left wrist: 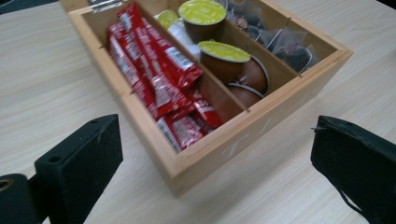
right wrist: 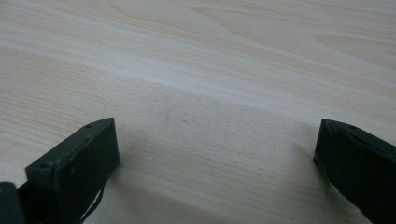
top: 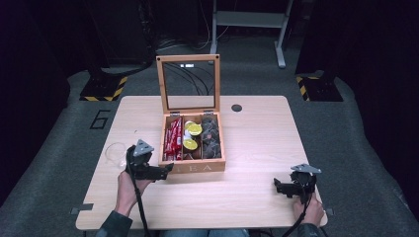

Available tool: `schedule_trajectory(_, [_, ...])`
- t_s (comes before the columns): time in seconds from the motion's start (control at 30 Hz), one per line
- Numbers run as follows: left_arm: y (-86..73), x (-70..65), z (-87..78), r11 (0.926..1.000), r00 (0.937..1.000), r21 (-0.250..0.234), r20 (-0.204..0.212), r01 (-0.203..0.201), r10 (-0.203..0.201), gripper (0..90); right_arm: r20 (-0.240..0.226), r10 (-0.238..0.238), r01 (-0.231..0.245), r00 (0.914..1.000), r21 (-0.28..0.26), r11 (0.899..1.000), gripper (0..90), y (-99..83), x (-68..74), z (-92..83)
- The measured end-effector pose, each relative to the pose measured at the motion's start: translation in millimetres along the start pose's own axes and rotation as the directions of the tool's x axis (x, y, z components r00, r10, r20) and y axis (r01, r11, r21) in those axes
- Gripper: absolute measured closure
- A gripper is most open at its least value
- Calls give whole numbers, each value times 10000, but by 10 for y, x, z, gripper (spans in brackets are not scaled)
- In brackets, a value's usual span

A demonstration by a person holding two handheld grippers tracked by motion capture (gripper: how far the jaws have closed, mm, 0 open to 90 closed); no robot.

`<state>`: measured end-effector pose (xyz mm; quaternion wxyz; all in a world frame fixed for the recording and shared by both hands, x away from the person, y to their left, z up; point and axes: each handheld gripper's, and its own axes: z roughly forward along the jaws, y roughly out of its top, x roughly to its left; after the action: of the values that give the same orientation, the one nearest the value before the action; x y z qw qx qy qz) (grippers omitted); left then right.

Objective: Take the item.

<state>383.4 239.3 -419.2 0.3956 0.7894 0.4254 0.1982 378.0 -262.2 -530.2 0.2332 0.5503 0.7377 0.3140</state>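
Observation:
A wooden tea box [top: 192, 167] with its glass lid [top: 188, 83] raised stands mid-table. Its left compartment holds red sachets [top: 173, 138], the middle one yellow-lidded capsules [top: 192, 136], the right one dark tea bags [top: 211, 137]. My left gripper [top: 165, 171] is open at the box's front left corner, and in the left gripper view that corner [left wrist: 184, 165] lies between the wide-apart jaws, with the red sachets [left wrist: 159, 79] and capsules [left wrist: 224, 51] beyond. My right gripper [top: 276, 186] is open near the table's front right, over bare wood [right wrist: 210, 116], with nothing between its jaws.
A clear glass cup [top: 115, 153] stands on the table just left of my left gripper. A dark round hole [top: 236, 107] marks the tabletop [top: 257, 148] behind the box. Floor stands with yellow-black striped bases [top: 104, 89] lie beyond the table's far edge.

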Motion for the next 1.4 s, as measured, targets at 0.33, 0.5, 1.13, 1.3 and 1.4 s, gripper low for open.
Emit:
schedule_trajectory(0.33, [385,-276,393,9988,9954,-249,851,-411,431,38,-31,-34,35,10000,3,10000,0,2,-3,2])
schedule_trajectory(0.5, [565,-372,559,9988,9905,-256,1294,-425,455,37,-32,-76,76,10000,-1,10000,0,1,-4,1])
schedule_trajectory(1.13, [785,-502,1103,9901,9726,426,1973,-1340,1232,198,-31,-38,38,10000,13,10000,0,0,1,0])
schedule_trajectory(1.3, [799,-480,1189,9893,9762,711,1856,-1272,1121,298,-32,-73,73,10000,-2,10000,0,1,-3,1])
schedule_trajectory(1.4, [799,-477,1212,9886,9756,811,1902,-1271,1099,318,-33,-47,47,10000,9,10000,0,0,0,0])
